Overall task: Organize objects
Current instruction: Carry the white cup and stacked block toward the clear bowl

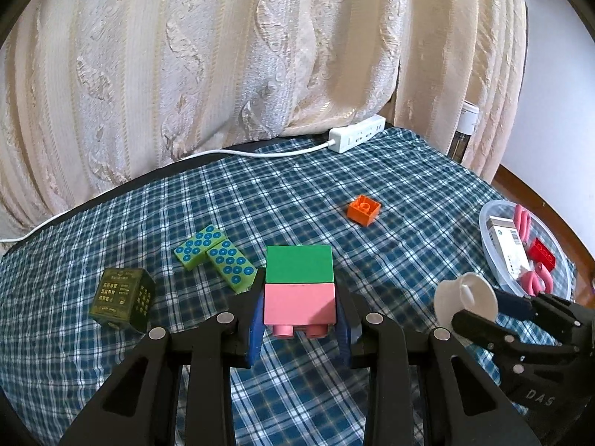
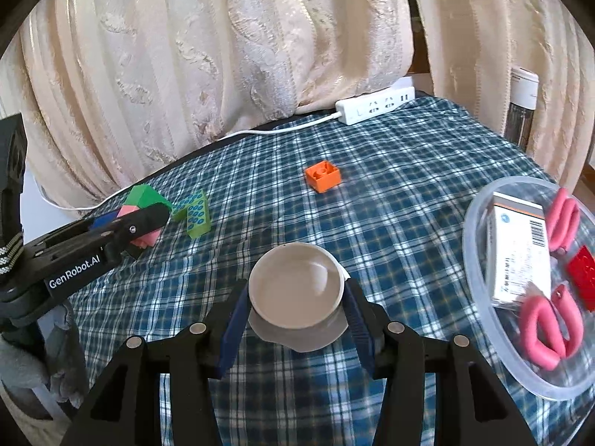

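Both hand-held grippers are loaded right now. Left gripper (image 1: 299,319) is clamped on the pink plastic building brick (image 1: 299,304) with a green brick (image 1: 299,264) stuck on its far end, held up off the blue plaid tablecloth (image 1: 409,223). Right gripper (image 2: 295,310) is squeezing a small white round plastic cup-like thing (image 2: 295,284), also lifted.

Looks like the carry step: the clear round plastic tub (image 2: 479,297) at the right edge already has a white carton, pink loops and a red brick in it, so I'd guess both loads go there. Next move needs the right one swung over the tub rim before letting go. Orange square brick (image 2: 322,175), green dotted blocks (image 1: 215,260) and dark green box (image 1: 122,299) are still out on the cloth.
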Demonstrator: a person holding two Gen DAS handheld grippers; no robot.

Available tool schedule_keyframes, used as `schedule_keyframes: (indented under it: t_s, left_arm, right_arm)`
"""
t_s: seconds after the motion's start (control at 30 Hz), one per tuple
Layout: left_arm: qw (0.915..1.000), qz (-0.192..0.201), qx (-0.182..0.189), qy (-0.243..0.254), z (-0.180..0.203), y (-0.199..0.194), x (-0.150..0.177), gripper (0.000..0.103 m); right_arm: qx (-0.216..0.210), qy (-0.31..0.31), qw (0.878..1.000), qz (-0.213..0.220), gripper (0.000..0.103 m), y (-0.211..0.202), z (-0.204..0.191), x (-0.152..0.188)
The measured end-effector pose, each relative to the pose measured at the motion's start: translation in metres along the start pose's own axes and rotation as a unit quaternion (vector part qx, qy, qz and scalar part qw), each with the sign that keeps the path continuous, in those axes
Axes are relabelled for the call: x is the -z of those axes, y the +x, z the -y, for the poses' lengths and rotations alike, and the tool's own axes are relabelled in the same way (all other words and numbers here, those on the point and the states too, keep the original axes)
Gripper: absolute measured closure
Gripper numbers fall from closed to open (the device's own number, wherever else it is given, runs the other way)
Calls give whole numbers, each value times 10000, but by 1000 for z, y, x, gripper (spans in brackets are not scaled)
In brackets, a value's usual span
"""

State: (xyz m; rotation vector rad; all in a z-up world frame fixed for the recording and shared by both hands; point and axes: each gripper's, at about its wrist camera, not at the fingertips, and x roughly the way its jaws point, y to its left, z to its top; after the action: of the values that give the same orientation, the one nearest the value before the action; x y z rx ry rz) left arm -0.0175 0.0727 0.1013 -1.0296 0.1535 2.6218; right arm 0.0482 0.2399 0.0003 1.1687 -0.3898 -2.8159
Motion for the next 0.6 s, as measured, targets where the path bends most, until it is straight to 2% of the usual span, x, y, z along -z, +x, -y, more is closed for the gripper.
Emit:
schedule_keyframes:
  t_s: [0.33, 0.6]
  left_arm:
    - [10000, -17, 46, 7, 9, -3, 3, 71]
    - [9999, -54, 111, 47, 20, -1, 1, 71]
  right_arm:
    - [132, 193, 9994, 261, 50, -26, 23, -2]
    - [442, 525, 9964, 503, 50, -49, 61, 0]
